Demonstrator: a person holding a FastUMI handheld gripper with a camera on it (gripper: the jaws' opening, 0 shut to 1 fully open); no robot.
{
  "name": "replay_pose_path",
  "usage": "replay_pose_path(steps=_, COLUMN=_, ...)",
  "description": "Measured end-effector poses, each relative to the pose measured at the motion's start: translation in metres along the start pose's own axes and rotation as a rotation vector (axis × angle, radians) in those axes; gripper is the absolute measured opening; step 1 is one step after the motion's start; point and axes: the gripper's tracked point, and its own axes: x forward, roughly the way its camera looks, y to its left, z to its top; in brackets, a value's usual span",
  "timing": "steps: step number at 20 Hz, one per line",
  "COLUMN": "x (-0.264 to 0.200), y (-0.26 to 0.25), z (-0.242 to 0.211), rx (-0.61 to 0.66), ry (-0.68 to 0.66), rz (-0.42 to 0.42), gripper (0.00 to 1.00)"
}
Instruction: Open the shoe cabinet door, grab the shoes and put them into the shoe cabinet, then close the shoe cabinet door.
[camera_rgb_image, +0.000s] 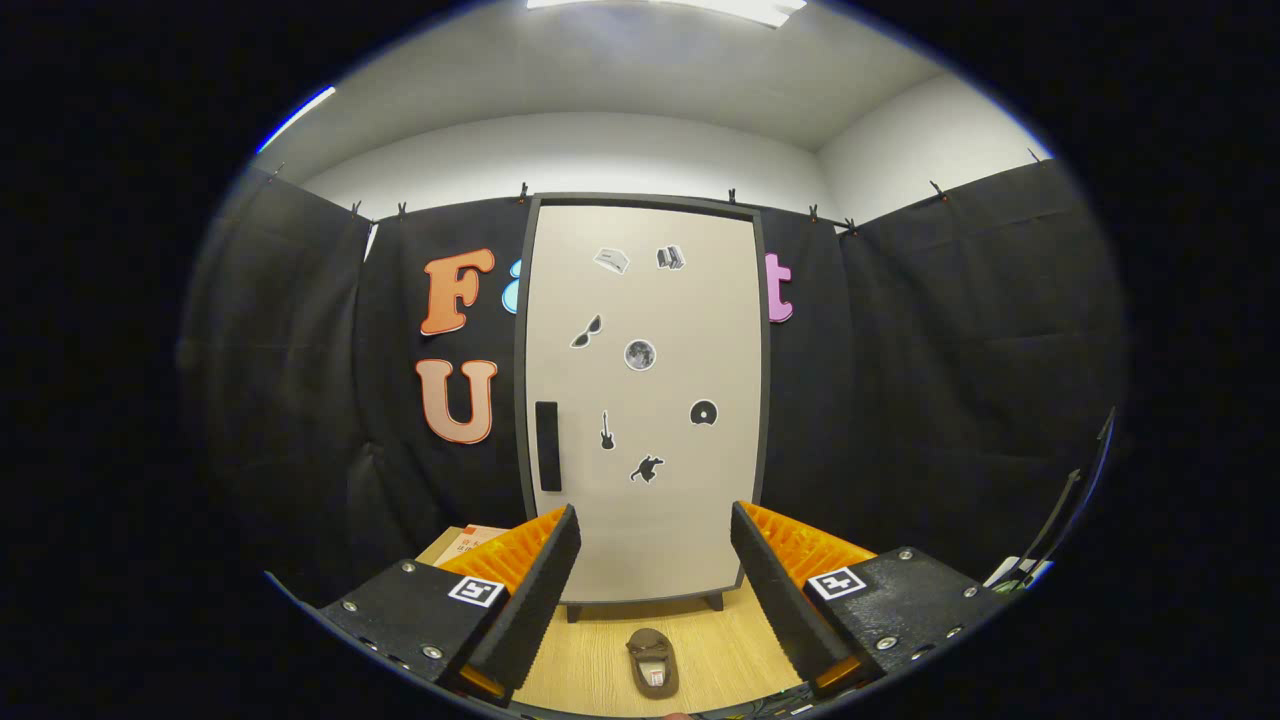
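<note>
- The gripper (655, 590) hangs in the air with its fingers spread wide, holding nothing.
- A brown shoe (652, 662) lies on the wooden floor (590, 660) between the fingers, just in front of the shoe cabinet (645, 400).
- The cabinet door is closed, its dark handle (548, 446) near the left edge, small stickers (640, 354) scattered across it.

Closed pale shoe cabinet door (650, 400), dark handle (548, 445) at left; brown shoe (652, 662) on floor before it.
</note>
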Motion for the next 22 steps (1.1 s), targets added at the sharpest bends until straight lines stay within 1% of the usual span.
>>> replay_pose_path(steps=2, x=0.007, y=0.007, z=-0.002, rx=-0.017, ry=0.006, rz=0.002, gripper=0.95)
replay_pose_path(steps=9, x=0.045, y=0.051, z=-0.015, rx=-0.002, ry=0.029, rz=0.071, gripper=0.95)
replay_pose_path(steps=16, x=0.103, y=0.099, z=-0.027, rx=0.001, ry=0.05, rz=0.14, gripper=0.95)
replay_pose_path(steps=22, x=0.158, y=0.122, z=-0.036, rx=0.01, ry=0.065, rz=0.161, gripper=0.95)
